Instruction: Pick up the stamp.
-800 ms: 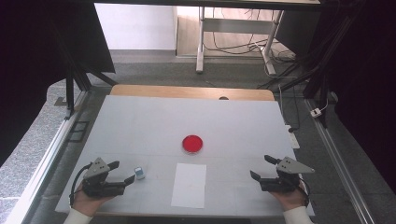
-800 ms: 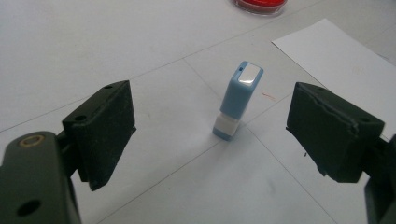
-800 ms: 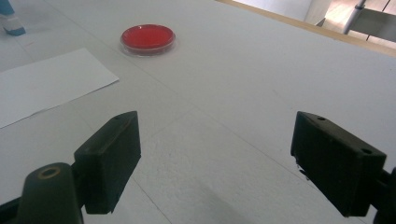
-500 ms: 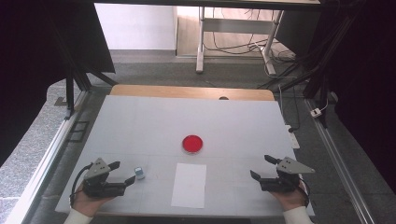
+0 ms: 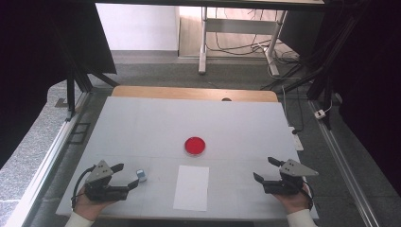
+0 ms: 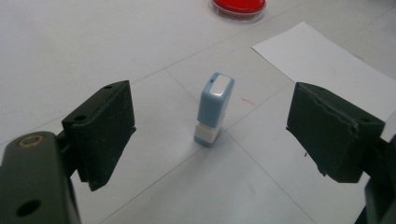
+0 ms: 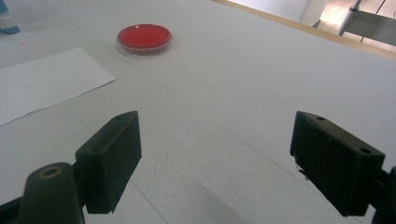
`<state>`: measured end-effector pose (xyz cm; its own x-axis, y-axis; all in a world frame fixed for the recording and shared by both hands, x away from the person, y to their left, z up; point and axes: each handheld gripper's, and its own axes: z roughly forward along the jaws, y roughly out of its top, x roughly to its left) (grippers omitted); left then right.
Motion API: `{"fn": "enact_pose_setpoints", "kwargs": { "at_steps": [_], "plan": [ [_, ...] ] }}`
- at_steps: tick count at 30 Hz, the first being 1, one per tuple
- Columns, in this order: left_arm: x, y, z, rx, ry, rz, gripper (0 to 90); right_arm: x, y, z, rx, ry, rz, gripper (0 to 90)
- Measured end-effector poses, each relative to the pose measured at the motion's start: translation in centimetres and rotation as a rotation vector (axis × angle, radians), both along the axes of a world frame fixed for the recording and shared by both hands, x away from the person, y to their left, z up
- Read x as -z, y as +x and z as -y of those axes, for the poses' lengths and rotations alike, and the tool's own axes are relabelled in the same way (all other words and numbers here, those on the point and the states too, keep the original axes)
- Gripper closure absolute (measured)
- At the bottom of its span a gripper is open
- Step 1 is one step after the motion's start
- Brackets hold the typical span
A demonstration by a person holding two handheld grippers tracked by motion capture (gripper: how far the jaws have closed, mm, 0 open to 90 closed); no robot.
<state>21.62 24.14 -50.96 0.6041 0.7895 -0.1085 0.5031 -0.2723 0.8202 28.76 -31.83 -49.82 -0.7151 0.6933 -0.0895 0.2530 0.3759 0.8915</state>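
Table [image 5: 142, 123]: I see a pale board across the middle of the high view, with a wooden edge along its top side.
Paper [image 5: 191, 187]: a white sheet lying flat, lower centre of the high view, between my two grippers; in the left gripper view its corner comes in at the upper right.
Dish [image 5: 195, 146]: red and round, centre of the high view, just above the paper and apart from it; upper left in the right gripper view, top edge in the left gripper view.
Left gripper [image 5: 126, 177]: lower left of the high view, in my hand, low over the table. My jaws stand wide apart and hold nothing; they point toward the stamp.
Right gripper [image 5: 265, 169]: lower right of the high view, in my other hand. Jaws equally wide, gripping nothing, with bare table ahead of them.
Stamp [image 6: 214, 108]: small, blue with a white base and a white cap, standing upright on the table. In the left gripper view it sits at centre, ahead of the gap between my jaws, touching neither. In the high view it is just left of the paper, near the left gripper's tips.
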Motion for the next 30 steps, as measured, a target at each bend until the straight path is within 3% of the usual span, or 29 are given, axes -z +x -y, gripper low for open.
{"fn": "enact_pose_setpoints", "kwargs": {
  "at_steps": [12,30],
  "plan": [
    [-0.8,0.1,1.0,0.036,-0.003,0.018,15.2,0.0,-0.1,0.2,0.007,0.006,0.002,16.1],
    [-1.0,1.4,2.6,0.083,0.015,0.008,15.3,0.1,-0.4,0.6,0.016,0.018,0.000,17.1]
  ]
}}
